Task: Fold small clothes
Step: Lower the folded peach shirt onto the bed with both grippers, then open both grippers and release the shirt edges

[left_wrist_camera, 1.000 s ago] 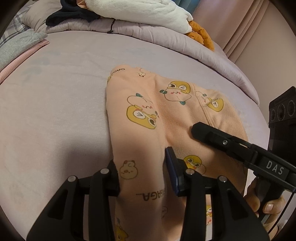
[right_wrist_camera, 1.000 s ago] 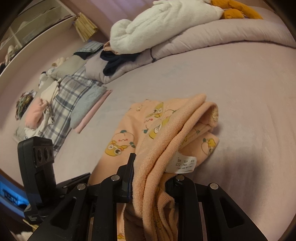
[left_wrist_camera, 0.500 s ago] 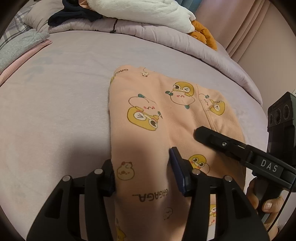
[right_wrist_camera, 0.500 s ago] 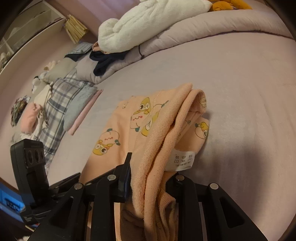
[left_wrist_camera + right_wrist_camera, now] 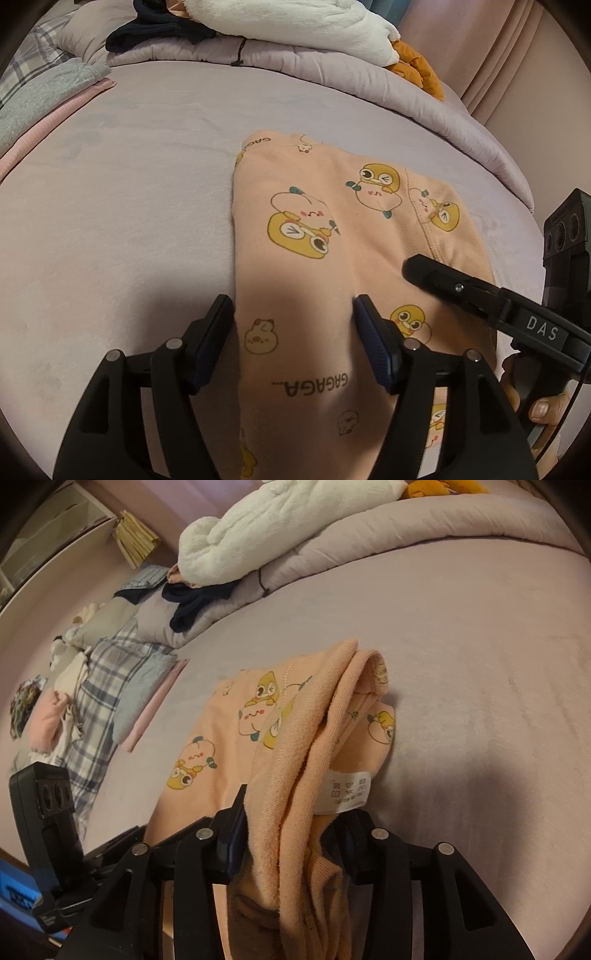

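A peach garment [image 5: 314,229] printed with yellow cartoon ducks lies folded on the lilac bed [image 5: 110,221]. My left gripper [image 5: 291,328] straddles its near folded strip. The jaws are opening, and the pads stand at the strip's two sides without pinching it. In the right wrist view the garment's [image 5: 229,738] bunched right edge, with a white care label [image 5: 345,790], runs between the fingers of my right gripper [image 5: 295,834]. Those jaws are opening too, and a dark gap shows beside the right pad. One finger of the right gripper [image 5: 436,273] reaches over the cloth in the left wrist view.
A white fluffy blanket [image 5: 295,22], a dark garment [image 5: 162,29] and an orange plush [image 5: 417,70] lie on the rolled duvet at the far side. Folded plaid, grey and pink clothes [image 5: 122,701] are stacked at the left. A person's hand [image 5: 543,410] holds the right gripper's handle.
Both grippers' jaws have spread apart. The garment's raised right edge has sagged lower and looser between the right fingers. Neither hand has shifted much.
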`<move>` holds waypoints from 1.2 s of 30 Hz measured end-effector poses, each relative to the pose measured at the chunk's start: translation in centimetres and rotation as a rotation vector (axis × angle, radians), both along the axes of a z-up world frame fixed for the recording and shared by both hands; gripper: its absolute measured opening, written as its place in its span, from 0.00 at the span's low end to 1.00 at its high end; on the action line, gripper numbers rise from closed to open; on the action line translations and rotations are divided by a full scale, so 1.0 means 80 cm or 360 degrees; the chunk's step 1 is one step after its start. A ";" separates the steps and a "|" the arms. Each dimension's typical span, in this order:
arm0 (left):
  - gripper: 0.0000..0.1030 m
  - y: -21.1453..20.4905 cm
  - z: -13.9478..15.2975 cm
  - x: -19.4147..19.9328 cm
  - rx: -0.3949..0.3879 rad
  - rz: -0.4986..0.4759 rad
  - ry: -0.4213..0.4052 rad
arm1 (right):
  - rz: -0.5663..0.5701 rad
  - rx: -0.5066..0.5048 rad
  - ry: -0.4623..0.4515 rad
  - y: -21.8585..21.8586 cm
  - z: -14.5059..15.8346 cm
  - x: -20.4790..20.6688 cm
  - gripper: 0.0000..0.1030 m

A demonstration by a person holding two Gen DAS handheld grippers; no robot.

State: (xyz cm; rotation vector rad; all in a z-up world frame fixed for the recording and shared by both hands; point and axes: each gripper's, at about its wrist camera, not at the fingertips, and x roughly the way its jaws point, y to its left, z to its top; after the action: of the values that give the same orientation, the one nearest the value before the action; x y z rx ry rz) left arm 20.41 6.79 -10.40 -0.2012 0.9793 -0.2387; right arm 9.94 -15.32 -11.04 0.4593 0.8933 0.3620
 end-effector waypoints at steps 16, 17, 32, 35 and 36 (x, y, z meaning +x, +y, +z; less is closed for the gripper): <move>0.87 0.006 0.000 -0.012 0.0122 0.0048 0.0009 | -0.0047 -0.0110 0.0007 -0.001 0.006 -0.004 0.48; 0.88 0.006 -0.001 -0.011 0.0123 0.0049 0.0012 | -0.0049 -0.0112 0.0008 -0.002 0.006 -0.004 0.48; 0.99 0.013 -0.002 -0.020 0.0160 0.0086 0.0065 | -0.0109 -0.0120 0.0023 -0.010 0.007 -0.018 0.57; 0.99 0.014 -0.003 -0.022 0.0165 0.0092 0.0071 | -0.0113 -0.0116 0.0025 -0.011 0.007 -0.020 0.58; 0.99 0.013 -0.003 -0.023 0.0168 0.0092 0.0074 | -0.0111 -0.0117 0.0026 -0.011 0.007 -0.020 0.58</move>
State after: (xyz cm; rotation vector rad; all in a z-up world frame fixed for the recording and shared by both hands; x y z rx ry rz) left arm 18.60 7.85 -10.63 -0.1387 1.0281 -0.1294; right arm 8.34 -16.21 -10.47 0.4252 0.9009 0.2611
